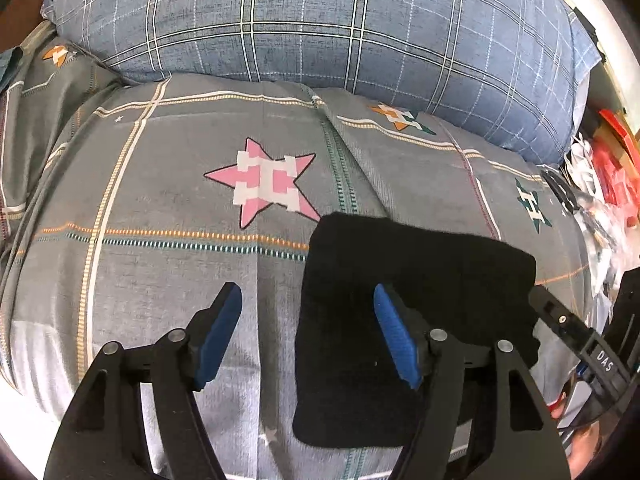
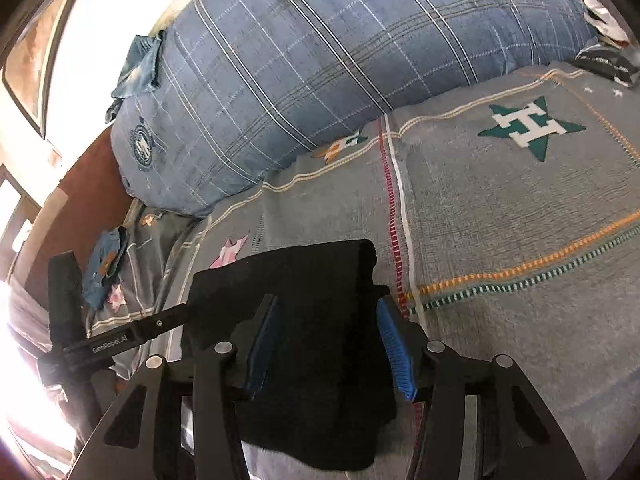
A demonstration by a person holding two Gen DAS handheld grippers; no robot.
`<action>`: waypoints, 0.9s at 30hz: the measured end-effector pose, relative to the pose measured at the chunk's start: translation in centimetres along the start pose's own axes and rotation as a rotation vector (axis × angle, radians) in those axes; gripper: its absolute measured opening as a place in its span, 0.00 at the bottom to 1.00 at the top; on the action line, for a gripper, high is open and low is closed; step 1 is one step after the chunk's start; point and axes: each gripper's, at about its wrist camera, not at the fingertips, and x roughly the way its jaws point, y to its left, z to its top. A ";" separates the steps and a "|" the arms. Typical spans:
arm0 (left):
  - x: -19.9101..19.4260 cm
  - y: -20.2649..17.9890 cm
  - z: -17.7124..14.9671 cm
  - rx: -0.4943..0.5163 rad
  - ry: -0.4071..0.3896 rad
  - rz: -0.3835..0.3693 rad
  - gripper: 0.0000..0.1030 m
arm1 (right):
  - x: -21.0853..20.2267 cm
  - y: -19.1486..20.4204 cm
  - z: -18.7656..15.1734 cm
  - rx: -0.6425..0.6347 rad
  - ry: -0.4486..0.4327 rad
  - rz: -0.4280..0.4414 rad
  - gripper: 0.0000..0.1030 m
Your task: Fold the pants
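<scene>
The black pants (image 1: 416, 320) lie folded in a compact rectangle on the grey star-print bedsheet (image 1: 160, 280). The left gripper (image 1: 308, 332) and right gripper (image 2: 328, 344) hover above, jaws spread, apparently gripping nothing

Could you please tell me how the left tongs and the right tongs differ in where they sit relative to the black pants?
The left tongs sit off the pants' left edge: one finger over the grey bedspread, the other over black cloth. The right tongs have both fingers over the pants. Both are open and hold nothing.
</scene>
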 end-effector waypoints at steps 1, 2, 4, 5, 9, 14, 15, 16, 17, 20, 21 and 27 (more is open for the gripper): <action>0.1 -0.2 0.2 0.005 -0.002 0.002 0.66 | 0.3 0.0 0.1 -0.001 0.005 -0.007 0.51; 0.2 -0.4 0.4 0.010 -0.004 0.006 0.66 | 0.6 -0.1 0.1 -0.002 0.008 -0.011 0.51; 0.1 -0.8 0.6 0.022 -0.013 0.014 0.66 | 1.1 -0.2 0.2 -0.004 0.009 -0.018 0.51; 0.2 -1.0 0.8 0.030 -0.017 0.019 0.66 | 1.3 -0.4 0.2 -0.002 0.010 -0.025 0.51; 0.6 -1.8 1.5 0.056 -0.017 0.027 0.66 | 2.0 -0.4 0.3 -0.025 0.009 -0.030 0.44; 1.8 -2.5 3.0 0.018 0.076 -0.096 0.51 | 1.1 2.3 1.1 -0.185 -0.016 -0.050 0.30; 2.4 -2.4 3.3 0.005 0.086 -0.090 0.51 | 1.0 2.6 1.1 -0.211 -0.029 -0.064 0.30; 3.4 -2.4 3.6 0.004 0.106 -0.079 0.51 | 1.6 2.4 1.1 -0.227 -0.018 -0.094 0.29; 4.3 -2.3 3.8 0.004 0.118 -0.064 0.51 | 2.5 1.8 1.0 -0.228 0.016 -0.131 0.30; 4.1 -1.5 3.8 -0.031 0.128 -0.081 0.51 | 2.5 0.2 0.9 -0.136 0.028 -0.089 0.34; 3.3 -0.9 3.6 -0.048 0.120 -0.108 0.51 | 1.4 -0.1 0.9 -0.102 0.006 -0.068 0.37; 0.6 2.3 0.2 -0.088 0.154 -0.259 0.60 | -2.8 -1.3 -1.0 0.002 -0.051 0.038 0.39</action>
